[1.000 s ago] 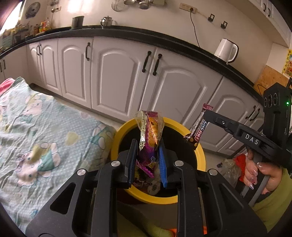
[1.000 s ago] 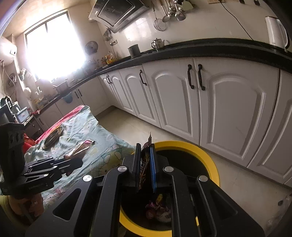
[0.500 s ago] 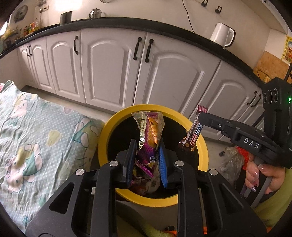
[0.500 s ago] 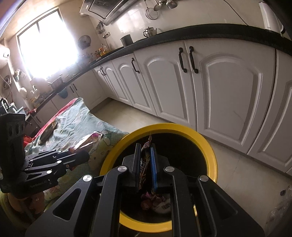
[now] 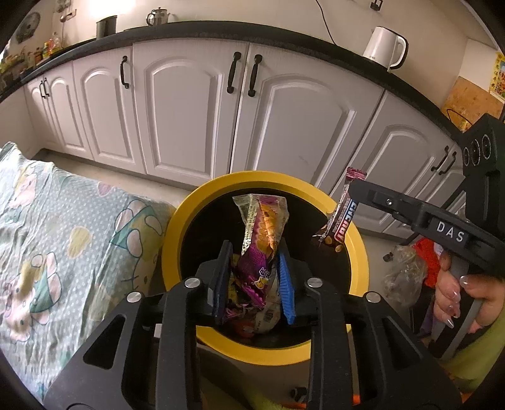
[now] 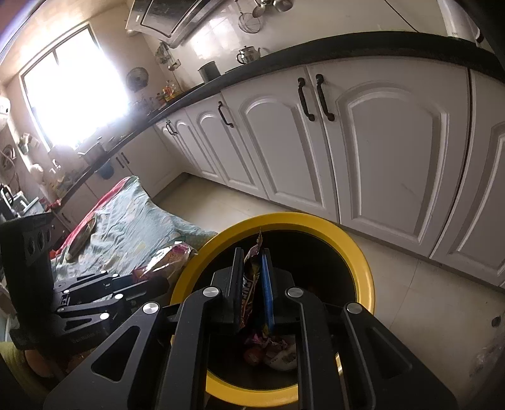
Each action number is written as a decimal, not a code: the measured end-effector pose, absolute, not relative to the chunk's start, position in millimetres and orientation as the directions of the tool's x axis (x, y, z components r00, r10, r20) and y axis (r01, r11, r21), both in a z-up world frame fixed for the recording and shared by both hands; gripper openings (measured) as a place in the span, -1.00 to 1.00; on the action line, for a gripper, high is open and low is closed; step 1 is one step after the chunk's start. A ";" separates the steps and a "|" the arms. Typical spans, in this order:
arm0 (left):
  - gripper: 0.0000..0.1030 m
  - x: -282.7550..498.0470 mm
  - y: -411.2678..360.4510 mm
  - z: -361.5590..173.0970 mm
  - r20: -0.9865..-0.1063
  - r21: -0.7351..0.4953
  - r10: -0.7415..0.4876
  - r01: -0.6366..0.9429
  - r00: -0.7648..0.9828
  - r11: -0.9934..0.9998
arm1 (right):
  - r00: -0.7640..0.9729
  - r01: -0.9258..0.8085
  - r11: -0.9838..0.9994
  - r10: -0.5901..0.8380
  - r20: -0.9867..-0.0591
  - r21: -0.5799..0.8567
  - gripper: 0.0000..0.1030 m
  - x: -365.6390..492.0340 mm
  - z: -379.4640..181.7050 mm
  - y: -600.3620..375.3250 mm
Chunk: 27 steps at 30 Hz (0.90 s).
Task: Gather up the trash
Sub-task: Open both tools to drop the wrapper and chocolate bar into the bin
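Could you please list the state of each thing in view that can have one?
left gripper: jaws just opening, purple snack wrapper still between them, upright.
right gripper: shut on candy bar wrapper, over the bin.
yellow-rimmed bin: open, trash already inside.
cabinet doors: closed.
patterned cloth: spread out, wrinkled.

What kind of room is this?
It looks like a home kitchen. White cupboards run under a long black counter, a white kettle stands on top, and ladles hang on the wall.
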<state>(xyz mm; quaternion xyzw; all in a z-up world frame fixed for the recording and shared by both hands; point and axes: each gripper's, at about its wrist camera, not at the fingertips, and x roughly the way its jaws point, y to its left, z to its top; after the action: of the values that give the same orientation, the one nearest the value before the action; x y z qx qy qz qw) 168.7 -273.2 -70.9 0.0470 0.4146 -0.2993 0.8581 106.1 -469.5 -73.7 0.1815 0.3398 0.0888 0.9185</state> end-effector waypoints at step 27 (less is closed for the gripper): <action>0.73 168.7 -216.9 -60.7 -0.726 -0.178 -0.408 0.422 0.554 0.889 | 0.772 -0.011 0.939 0.226 -0.594 0.343 0.34 102.9 -60.2 -455.1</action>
<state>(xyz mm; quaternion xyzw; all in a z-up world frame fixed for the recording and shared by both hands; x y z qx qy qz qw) 168.7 -216.9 -60.7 0.0085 0.4097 -0.2352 0.8813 102.9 -455.1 -60.2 0.1623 0.3316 0.0638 0.9272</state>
